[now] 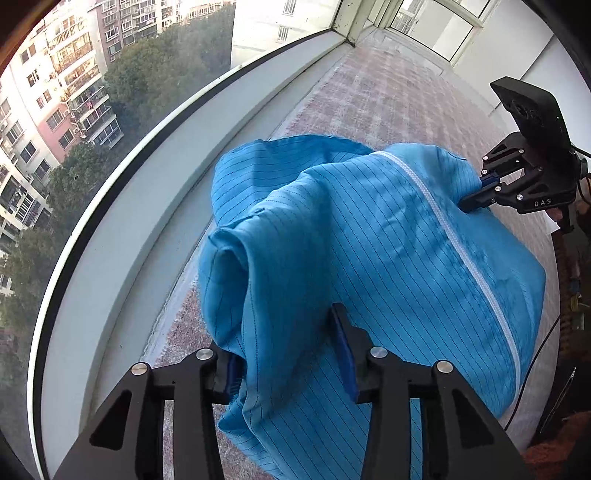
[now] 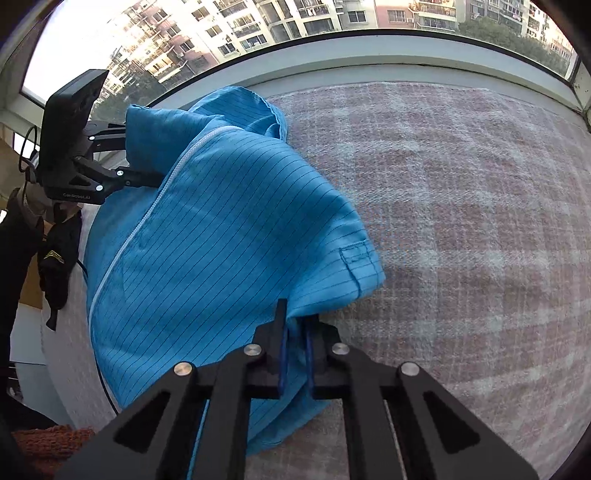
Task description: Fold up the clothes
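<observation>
While the blue pinstriped garment with a white zipper hangs bunched above the pink checked blanket-covered bench by the window, folding looks barely begun: no crisp fold shows, and the cloth is rumpled. The left gripper has its jaws clenched on one gathered edge, and the right gripper has its jaws clamped on another. Spreading, smoothing and all folds seem left.

A high-rise flat is suggested: apartment blocks and treetops are seen below a wide window beside a checked blanket.
</observation>
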The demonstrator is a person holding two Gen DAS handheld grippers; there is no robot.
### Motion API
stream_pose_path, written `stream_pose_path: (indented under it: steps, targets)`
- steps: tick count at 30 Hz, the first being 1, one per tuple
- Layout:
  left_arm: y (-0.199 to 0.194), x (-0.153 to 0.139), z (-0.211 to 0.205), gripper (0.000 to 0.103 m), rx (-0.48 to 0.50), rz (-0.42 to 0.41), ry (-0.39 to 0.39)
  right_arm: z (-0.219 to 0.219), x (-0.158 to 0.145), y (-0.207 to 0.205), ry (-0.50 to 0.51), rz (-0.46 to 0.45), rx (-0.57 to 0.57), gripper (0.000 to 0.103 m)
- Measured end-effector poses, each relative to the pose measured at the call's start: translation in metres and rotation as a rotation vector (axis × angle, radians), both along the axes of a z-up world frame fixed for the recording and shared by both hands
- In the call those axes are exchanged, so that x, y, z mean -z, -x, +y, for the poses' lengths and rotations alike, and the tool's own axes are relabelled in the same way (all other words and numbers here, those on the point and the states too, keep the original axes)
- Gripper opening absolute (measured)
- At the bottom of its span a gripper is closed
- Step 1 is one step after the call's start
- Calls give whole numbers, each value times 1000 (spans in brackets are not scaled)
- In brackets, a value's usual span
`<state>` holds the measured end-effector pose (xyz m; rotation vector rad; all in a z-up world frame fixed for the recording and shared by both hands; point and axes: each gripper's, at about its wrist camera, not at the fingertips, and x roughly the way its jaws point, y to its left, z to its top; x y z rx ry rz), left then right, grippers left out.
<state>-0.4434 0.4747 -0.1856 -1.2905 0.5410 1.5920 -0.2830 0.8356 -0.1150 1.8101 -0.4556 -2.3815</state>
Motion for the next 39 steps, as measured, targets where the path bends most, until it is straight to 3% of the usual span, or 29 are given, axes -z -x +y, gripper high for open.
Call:
stream_pose_path:
  steps: [6,8,16,17,18,19,20,23,25,27,28,33,39]
  targets:
    - [-18,-25,-24,5,-10,6,-94,-48,-25,1,-17,73,-50,5]
    - [-23,-33,-30,5,10,5,-112,-65,-20,-20,-17,81,-59,5]
    - [-21,-43,-31,4,-8,7,-111,-45,7,-8,-19,73,-29,5]
    - [-20,-39,-28,4,-2,12,-88,-38,11,-5,-23,57,-35,9]
    - [-18,-33,-25,4,-6,11,-64,-9,33,1,-35,28,-44,10]
    - [-15,-27,-24,4,-14,-1,-43,12,58,6,-52,12,-42,16]
    - [-13,-23,-23,4,-17,-7,-31,11,61,9,-66,7,-36,28]
    - [-10,-16,-22,5,-11,-10,-22,1,68,16,-82,10,-55,38]
    - [-9,-12,-21,5,-8,-13,-15,-6,68,18,-86,21,-70,39]
    - [-6,-8,-21,5,-20,-26,-20,-6,69,22,-71,17,-70,25]
    - [-5,-7,-21,5,-27,-26,-25,-5,69,24,-55,11,-62,9]
    - [-14,-25,-36,4,-58,-3,-96,-9,59,29,-9,15,-46,5]
    - [-33,-89,-73,4,-87,62,-217,-20,-2,7,-53,141,-71,5]
